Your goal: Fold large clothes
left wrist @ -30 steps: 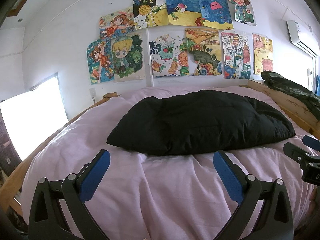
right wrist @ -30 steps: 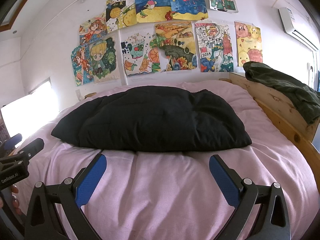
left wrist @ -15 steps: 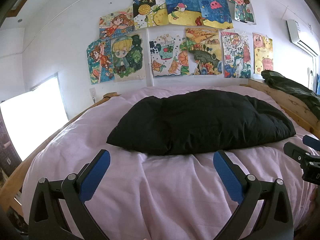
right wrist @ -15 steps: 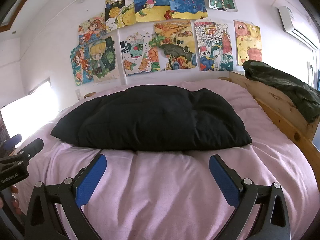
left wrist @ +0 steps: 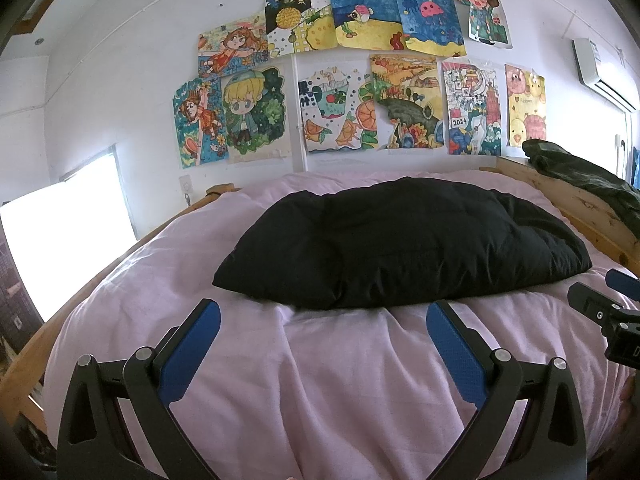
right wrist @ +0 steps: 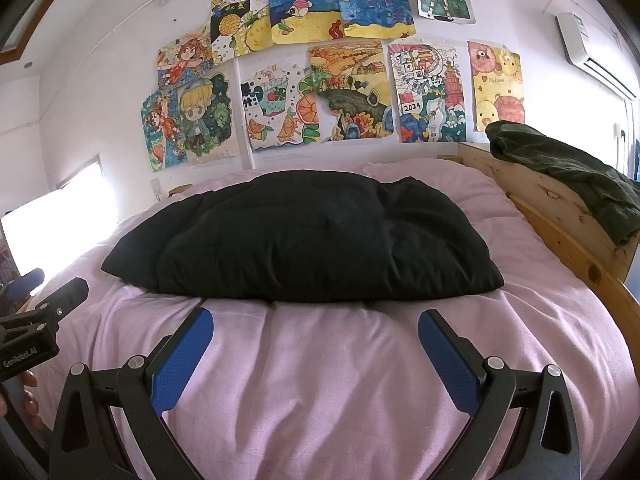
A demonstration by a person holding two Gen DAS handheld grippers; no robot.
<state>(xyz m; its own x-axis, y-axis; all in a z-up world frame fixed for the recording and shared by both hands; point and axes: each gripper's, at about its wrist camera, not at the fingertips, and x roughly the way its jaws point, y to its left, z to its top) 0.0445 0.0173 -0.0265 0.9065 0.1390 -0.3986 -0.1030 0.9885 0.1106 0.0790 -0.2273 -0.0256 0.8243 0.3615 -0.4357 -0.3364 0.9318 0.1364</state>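
Note:
A puffy black garment [left wrist: 404,244] lies folded in a compact bundle in the middle of a bed with a pink cover [left wrist: 340,380]; it also shows in the right wrist view [right wrist: 304,240]. My left gripper [left wrist: 323,322] is open and empty, hovering over the pink cover just short of the bundle's near edge. My right gripper [right wrist: 315,328] is open and empty, also just in front of the bundle. Each gripper appears at the edge of the other's view: the right gripper's fingers [left wrist: 600,304] and the left gripper's fingers [right wrist: 48,300].
A wooden bed frame [right wrist: 560,216] runs along the right side with a dark green garment [right wrist: 568,172] draped over it. Colourful drawings [left wrist: 360,80] cover the wall behind the bed. A bright window [left wrist: 60,232] is at left. An air conditioner [right wrist: 592,52] hangs top right.
Almost nothing has moved. The right wrist view has shifted very slightly; both grippers stay open in front of the black bundle.

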